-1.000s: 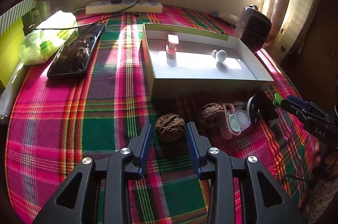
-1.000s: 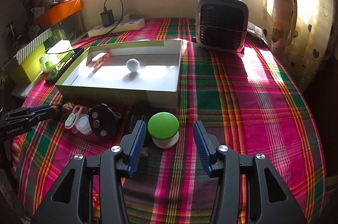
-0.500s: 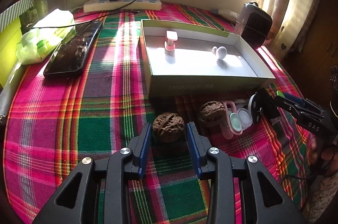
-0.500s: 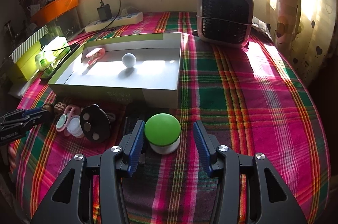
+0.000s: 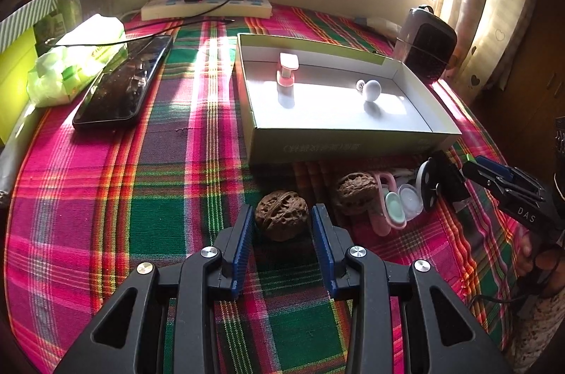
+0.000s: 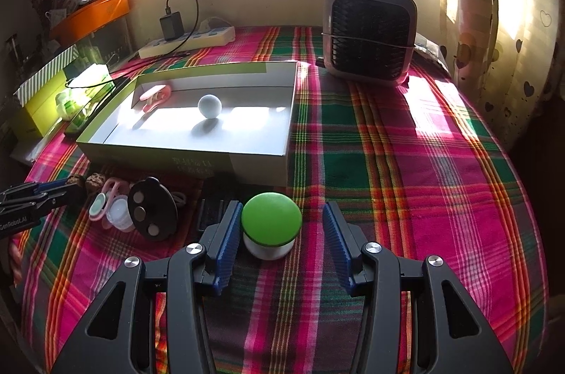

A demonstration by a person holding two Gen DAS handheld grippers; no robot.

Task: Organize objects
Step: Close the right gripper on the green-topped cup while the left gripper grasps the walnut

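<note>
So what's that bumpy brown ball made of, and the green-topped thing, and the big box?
The brown ball looks like a real walnut: hard, matte, wrinkled shell. The green-topped thing seems plastic: smooth domed cap with a soft sheen on a white base. The box looks like cardboard: thin, straight folded walls, matte white inside and green outside.
</note>
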